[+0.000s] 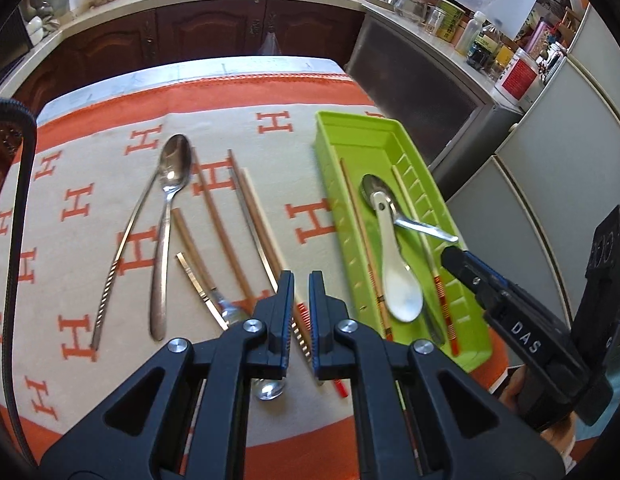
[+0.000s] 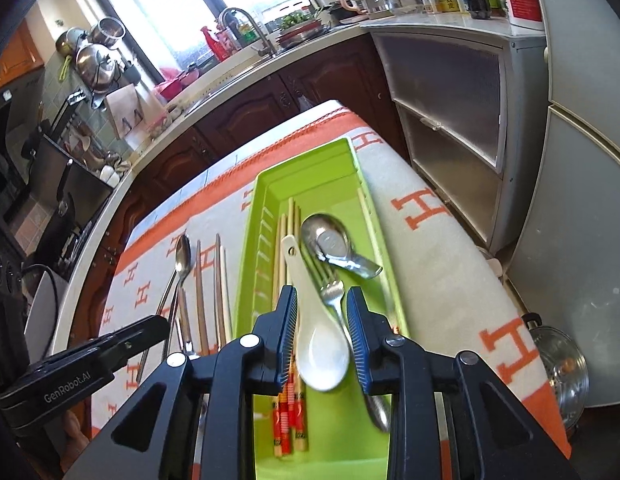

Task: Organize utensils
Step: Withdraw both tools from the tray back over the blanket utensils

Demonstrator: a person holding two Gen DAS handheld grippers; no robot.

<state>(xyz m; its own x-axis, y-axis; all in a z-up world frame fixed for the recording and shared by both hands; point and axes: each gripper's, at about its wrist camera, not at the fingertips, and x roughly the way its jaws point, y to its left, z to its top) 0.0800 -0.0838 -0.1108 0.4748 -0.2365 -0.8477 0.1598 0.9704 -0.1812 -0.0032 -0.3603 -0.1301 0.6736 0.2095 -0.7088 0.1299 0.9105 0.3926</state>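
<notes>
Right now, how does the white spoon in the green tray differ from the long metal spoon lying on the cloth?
The white spoon is short, broad and ceramic-looking; the metal spoon is long, slim and shiny. The white spoon lies in the green tray with its bowl toward the camera; the metal spoon lies on the cloth, bowl pointing away. Both lie flat, ungripped.

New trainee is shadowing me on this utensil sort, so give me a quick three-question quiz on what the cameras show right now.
1. True or false: the white ceramic spoon lies inside the green tray.
2. Which hand-held gripper has the wider gap between its fingers: the left hand-held gripper or the right hand-held gripper?
3. Multiple choice: the long metal spoon lies on A) the tray, B) the orange patterned cloth, C) the counter.

Key: 1 true; 2 right; 3 B.
</notes>
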